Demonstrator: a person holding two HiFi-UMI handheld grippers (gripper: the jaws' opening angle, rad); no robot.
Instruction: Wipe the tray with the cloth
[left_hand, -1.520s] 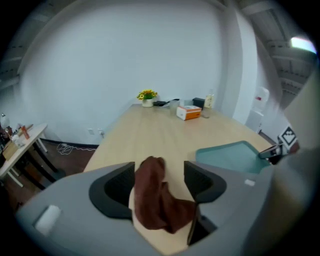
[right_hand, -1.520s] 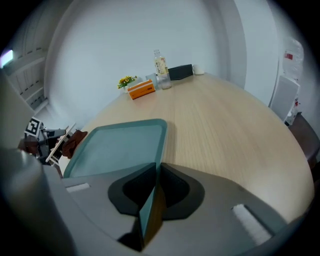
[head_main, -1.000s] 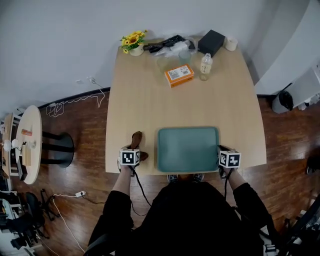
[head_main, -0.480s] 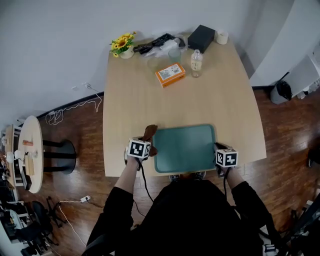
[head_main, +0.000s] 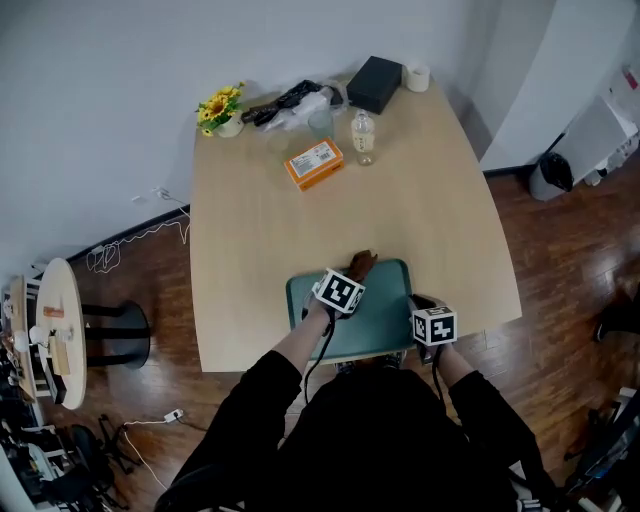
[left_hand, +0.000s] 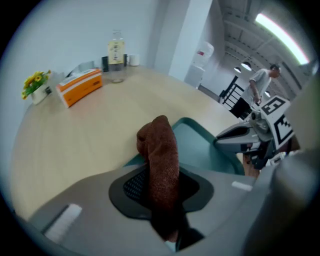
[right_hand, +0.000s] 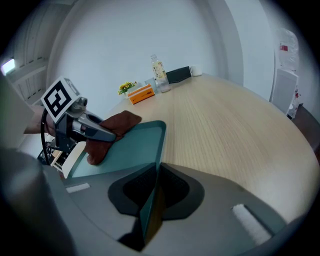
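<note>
Left gripper (left_hand: 161, 192): fingers pinched tight on the cloth (left_hand: 159, 145), tray (head_main: 385, 310) just beyond them.
Right gripper (right_hand: 149, 202): fingers clamp the tray's rim.
Progress: cloth at tray; wiping seemingly all left.

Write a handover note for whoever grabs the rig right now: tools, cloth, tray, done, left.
Left tool: shut on the brown cloth.
Right tool: shut on the right rim of the teal tray, steadying it.
Tray sits at the near edge of the wooden table. The cloth hangs over the tray's far left corner and seems to touch it.
Done: cloth gripped, tray held.
Left: wipe across the tray; no sign of wiping shows on it.
</note>
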